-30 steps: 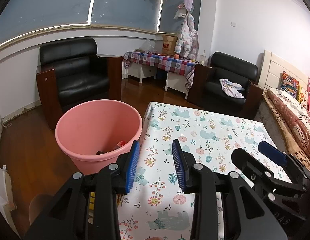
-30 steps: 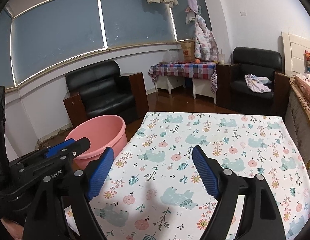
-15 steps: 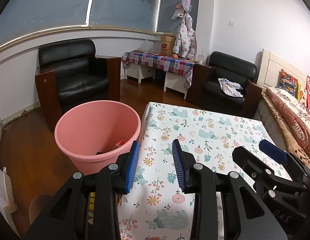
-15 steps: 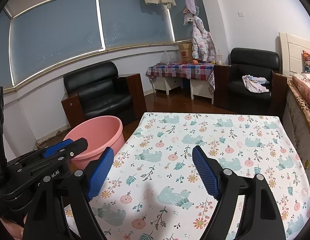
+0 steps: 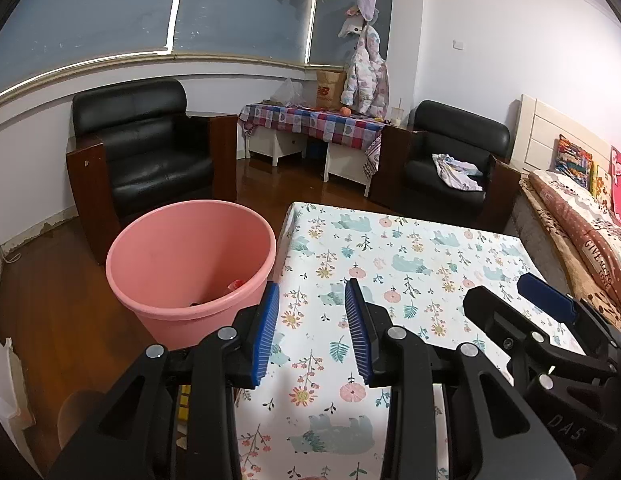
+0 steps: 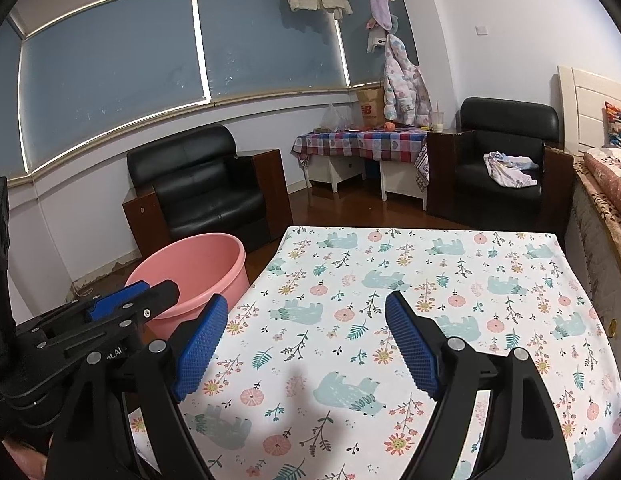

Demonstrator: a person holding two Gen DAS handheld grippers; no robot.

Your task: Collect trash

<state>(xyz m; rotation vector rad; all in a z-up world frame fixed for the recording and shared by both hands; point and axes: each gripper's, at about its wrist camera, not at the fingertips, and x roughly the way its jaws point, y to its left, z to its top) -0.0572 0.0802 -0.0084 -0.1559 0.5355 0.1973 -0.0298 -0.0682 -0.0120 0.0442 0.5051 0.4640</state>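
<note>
Nothing of note has moved since the earlier frames: both views hold nearly the same framing, with only a slight drift of the background. Left gripper [image 5: 312,322]: lower centre of the left wrist view, jaws partly apart, nothing between the blue pads, released. Right gripper [image 6: 306,344]: lower centre of the right wrist view, jaws wide apart, nothing between them, released; it also shows at the lower right of the left wrist view. Worktop [image 5: 410,256]: centre and right of both views, covered in a white cloth printed with bears and flowers; no loose item shows on the visible part of it. Bin [image 5: 166,304]: pink, round, standing on the wooden floor [image 5: 50,292] just beside the worktop's left edge, left of centre in the left wrist view. Trash [image 5: 235,284]: a small reddish scrap and something dark lie at the bottom of the bin, low against the near wall; what they are cannot be told. Background, upper half of both views: two black armchairs, a small table with a checked cloth between them, a bed at the right edge. Task status, as a judgement: collection looks finished or nearly so, since the worktop shows no trash and the bin already holds some. Remaining: possibly nothing; areas under the grippers and outside both views cannot be checked.
</note>
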